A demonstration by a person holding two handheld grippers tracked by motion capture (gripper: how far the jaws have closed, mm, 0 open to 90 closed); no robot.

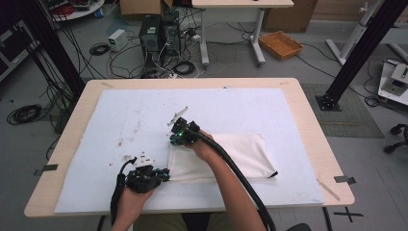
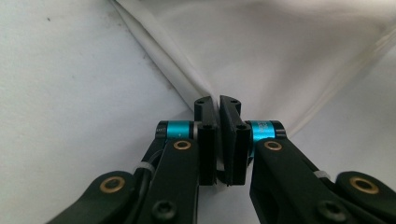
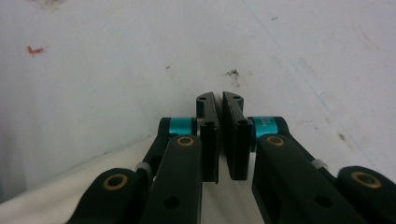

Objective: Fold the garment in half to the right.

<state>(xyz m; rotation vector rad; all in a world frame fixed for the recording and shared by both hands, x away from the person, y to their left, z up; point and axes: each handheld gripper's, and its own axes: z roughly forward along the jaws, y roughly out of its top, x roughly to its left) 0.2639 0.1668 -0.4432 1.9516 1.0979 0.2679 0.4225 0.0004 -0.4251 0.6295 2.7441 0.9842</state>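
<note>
Left hand-held gripper (image 1: 161, 174): jaws pressed together, pinching the near left corner of the cloth (image 1: 240, 154); in the left gripper view (image 2: 218, 103) the corner fold runs up into the closed jaws. Right hand-held gripper (image 1: 177, 139): jaws pressed together at the cloth's far left corner. In the right gripper view (image 3: 219, 100) cloth lies under the jaws, but whether any is caught between them I cannot tell.

Cloth: white, folded, flat on the mat (image 1: 120, 125), lying at about 3 o'clock from the left hand-held gripper; a dark trim shows at its near right corner. The right forearm (image 1: 231, 187) crosses its near left part.

Mat: white, covers most of the desk (image 1: 308, 125); dark specks at 11 o'clock from the left hand-held gripper, a red fleck (image 3: 33, 49) in the right gripper view.

Beyond the desk, 12 o'clock: computer towers (image 1: 159, 31) with tangled cables on the floor. At 1 o'clock: wicker tray (image 1: 280, 44).
</note>
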